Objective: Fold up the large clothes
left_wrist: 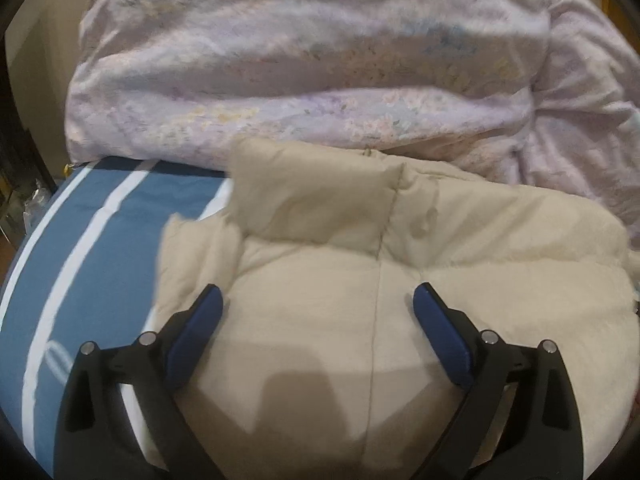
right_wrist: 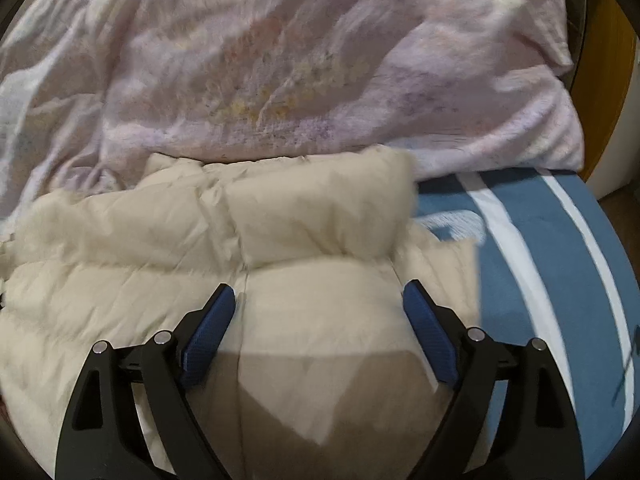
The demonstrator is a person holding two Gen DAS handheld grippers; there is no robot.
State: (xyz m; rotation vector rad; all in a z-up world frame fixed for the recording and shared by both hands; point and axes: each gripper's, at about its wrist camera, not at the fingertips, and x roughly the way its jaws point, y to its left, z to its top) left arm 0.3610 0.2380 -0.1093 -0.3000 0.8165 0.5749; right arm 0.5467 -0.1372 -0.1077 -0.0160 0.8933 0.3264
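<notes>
Cream puffer jacket (left_wrist: 360, 280) was laid on a blue sheet with white stripes (left_wrist: 92, 248).
Left gripper (left_wrist: 318, 300) and right gripper (right_wrist: 318, 296) were both held above the jacket with jaws spread wide, nothing clamped. A lilac floral duvet (left_wrist: 300, 60) was bunched just behind the jacket's collar. White marking on the sheet could not be read. No containers or labels were made out.

A bedroom: rumpled floral duvet (left_wrist: 304, 64) (lilac) on striped sheet (left_wrist: 92, 240).
</notes>
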